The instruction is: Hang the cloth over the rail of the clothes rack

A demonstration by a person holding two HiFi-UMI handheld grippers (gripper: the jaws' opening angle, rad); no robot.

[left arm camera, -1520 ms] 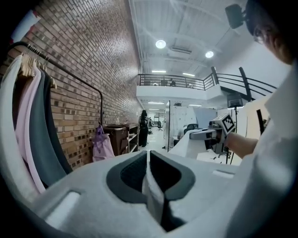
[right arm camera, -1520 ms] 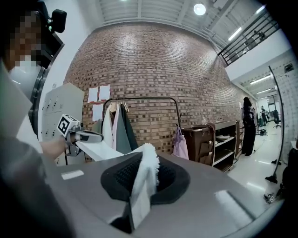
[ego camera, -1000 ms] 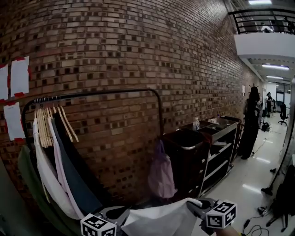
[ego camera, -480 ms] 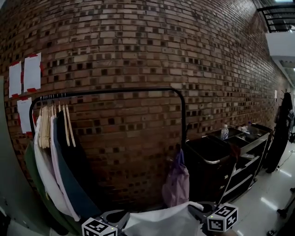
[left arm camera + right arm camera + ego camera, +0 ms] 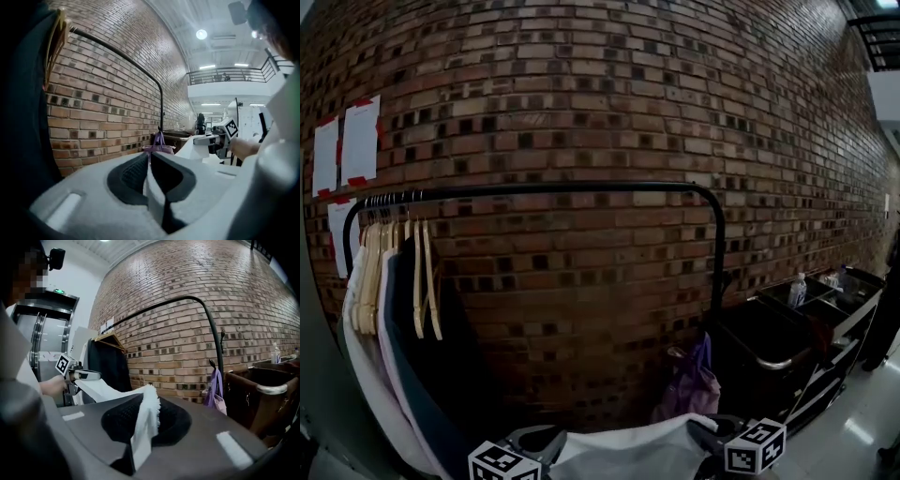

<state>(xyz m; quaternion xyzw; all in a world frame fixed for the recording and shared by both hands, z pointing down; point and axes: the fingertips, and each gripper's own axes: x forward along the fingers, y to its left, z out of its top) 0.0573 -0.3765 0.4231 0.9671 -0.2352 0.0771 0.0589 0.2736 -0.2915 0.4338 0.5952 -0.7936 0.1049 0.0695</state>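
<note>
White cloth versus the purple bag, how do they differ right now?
The white cloth is held between left gripper and right gripper; the purple bag hangs at the right post. The cloth spreads wide; the bag droops narrow. Both sit below the rail.

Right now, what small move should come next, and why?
Probably raise the left gripper and right gripper together: the white cloth spans between their shut jaws, well below the black metal rail, whose stretch right of the wooden hangers is bare.
</note>
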